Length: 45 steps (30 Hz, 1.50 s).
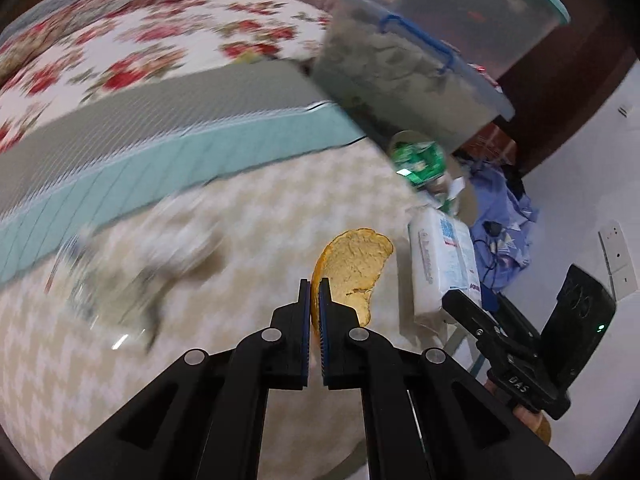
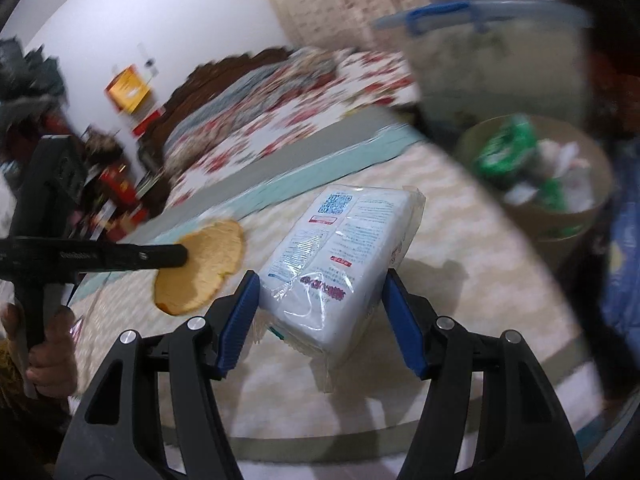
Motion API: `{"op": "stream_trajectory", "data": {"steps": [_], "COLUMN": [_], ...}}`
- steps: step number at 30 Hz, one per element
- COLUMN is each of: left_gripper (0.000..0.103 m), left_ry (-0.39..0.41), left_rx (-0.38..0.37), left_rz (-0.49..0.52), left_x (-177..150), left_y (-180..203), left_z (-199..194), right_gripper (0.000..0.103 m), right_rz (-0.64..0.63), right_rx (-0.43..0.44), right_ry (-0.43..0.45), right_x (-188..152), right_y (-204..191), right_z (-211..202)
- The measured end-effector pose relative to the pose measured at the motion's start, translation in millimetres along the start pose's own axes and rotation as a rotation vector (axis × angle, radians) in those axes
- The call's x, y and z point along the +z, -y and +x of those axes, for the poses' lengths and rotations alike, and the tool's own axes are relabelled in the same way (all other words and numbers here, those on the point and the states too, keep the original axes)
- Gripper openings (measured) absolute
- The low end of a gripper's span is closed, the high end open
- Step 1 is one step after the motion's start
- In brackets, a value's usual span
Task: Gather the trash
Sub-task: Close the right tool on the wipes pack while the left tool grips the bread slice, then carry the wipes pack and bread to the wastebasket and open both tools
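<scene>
A: What does the left gripper (image 1: 316, 292) have?

B: Its fingers (image 1: 326, 320) are clenched on the edge of a yellow-orange peel (image 1: 354, 268), pale and pithy on the inner face. The peel stands up out of the grip, above the round bench (image 1: 248, 216) with its beige-and-white zigzag cloth. From the right wrist view the same peel (image 2: 208, 264) sticks out past the tip of the left gripper, with the person's hand (image 2: 48, 344) wrapped round the handle below.

A: And the right gripper (image 2: 320, 296)?

B: It grasps a white plastic-wrapped pack (image 2: 340, 256) printed with blue and red text and a QR code. A blue pad presses each long side. In that view the pack's near end hangs over the bench's near edge.

A: Where does the trash go?

B: A brown paper tub (image 2: 560, 216) stands at the bench's far right rim, already holding green wrappers and crumpled white paper. The left wrist view shows it too (image 1: 420, 160), beyond the pack (image 1: 444, 264).

A: Anything else near?

B: A clear storage box with a blue latch (image 1: 416, 68) looms over the tub, a bed with a red-flowered quilt (image 1: 132, 40) lies behind the bench, and blue cloth (image 1: 504, 196) is heaped to the right. A blurred pale thing (image 1: 160, 256) lies on the bench at left; what it is cannot be told.
</scene>
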<state>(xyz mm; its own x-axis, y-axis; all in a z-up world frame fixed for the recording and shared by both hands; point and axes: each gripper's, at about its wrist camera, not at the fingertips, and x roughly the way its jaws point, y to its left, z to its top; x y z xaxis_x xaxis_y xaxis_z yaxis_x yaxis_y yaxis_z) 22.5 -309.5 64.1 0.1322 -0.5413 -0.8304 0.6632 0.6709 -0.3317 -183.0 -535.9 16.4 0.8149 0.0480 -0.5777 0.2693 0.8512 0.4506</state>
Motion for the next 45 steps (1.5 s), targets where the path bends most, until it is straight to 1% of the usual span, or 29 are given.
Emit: {"op": "stream_trajectory", "data": {"steps": [2,3,6,8,11,13,15,17,20,21,22,24,25,27,28,29,31,34,36,38,39,40,41,42,43,44,45], "left_gripper": [0.004,0.004,0.004,0.004,0.004,0.004,0.004,0.004,0.006,0.012,0.015,0.030,0.030,0.033,0.035,0.041,0.043,0.045,0.046,0.046,0.046,0.046,0.046,0.046,0.046,0.046,0.046], "left_ry": [0.002,0.002,-0.010,-0.019,-0.034,-0.052,-0.063,-0.074,-0.097,-0.115,-0.128,-0.151,-0.151,-0.147,-0.138,-0.123,-0.078,-0.038,-0.012,0.025,0.047,0.065,0.083,0.105,0.129,0.154,0.177], "left_rx": [-0.016,-0.025,-0.066,-0.090,-0.116,-0.136,-0.142,-0.125,-0.056,-0.031,-0.022,-0.008,-0.016,-0.033,-0.036,-0.037,-0.056,-0.102,-0.120,-0.132,-0.133,-0.128,-0.123,-0.116,-0.100,-0.082,-0.065], "left_rz": [0.043,0.062,0.103,0.122,0.139,0.137,0.135,0.136,0.141,0.137,0.133,0.114,0.109,0.113,0.115,0.117,0.121,0.122,0.133,0.146,0.152,0.154,0.153,0.147,0.135,0.119,0.105], "left_x": [28,40,81,104,128,142,149,153,150,148,147,142,140,137,137,137,136,131,124,114,108,103,98,93,89,84,78], "left_y": [31,43,89,114,141,157,166,169,170,169,167,163,159,157,156,155,155,152,147,138,131,124,115,104,90,76,63], "left_z": [17,25,64,89,123,150,173,193,222,234,240,247,245,238,232,225,204,172,146,120,105,94,82,68,54,39,27], "right_gripper": [0.064,0.064,0.064,0.064,0.064,0.064,0.064,0.065,0.066,0.066,0.068,0.073,0.075,0.079,0.080,0.082,0.084,0.085,0.084,0.078,0.065,0.055,0.050,0.041,0.038,0.037,0.036], "right_rz": [0.032,0.061,0.139,0.160,0.161,0.146,0.126,0.101,0.078,0.067,0.054,0.007,-0.007,-0.010,-0.004,-0.001,0.015,0.046,0.083,0.108,0.122,0.131,0.139,0.150,0.157,0.163,0.162], "right_rx": [-0.039,-0.060,-0.106,-0.145,-0.193,-0.221,-0.235,-0.237,-0.252,-0.249,-0.248,-0.279,-0.288,-0.279,-0.278,-0.280,-0.281,-0.288,-0.283,-0.271,-0.266,-0.266,-0.265,-0.264,-0.260,-0.254,-0.245], "right_ry": [0.031,0.049,0.073,0.081,0.078,0.070,0.057,0.036,0.010,-0.012,-0.034,-0.085,-0.094,-0.105,-0.101,-0.095,-0.058,-0.011,0.037,0.064,0.072,0.072,0.070,0.056,0.048,0.043,0.013], "right_x": [12,20,38,52,73,86,92,98,97,98,99,98,96,93,91,91,87,82,79,77,76,76,77,78,79,80,83], "right_y": [24,43,93,123,146,150,155,157,157,158,157,152,151,149,149,150,149,148,150,153,155,156,156,158,159,159,160], "right_z": [-4,-6,-9,-9,2,16,22,35,53,60,67,79,82,83,81,80,68,53,40,32,29,28,28,33,35,39,49]}}
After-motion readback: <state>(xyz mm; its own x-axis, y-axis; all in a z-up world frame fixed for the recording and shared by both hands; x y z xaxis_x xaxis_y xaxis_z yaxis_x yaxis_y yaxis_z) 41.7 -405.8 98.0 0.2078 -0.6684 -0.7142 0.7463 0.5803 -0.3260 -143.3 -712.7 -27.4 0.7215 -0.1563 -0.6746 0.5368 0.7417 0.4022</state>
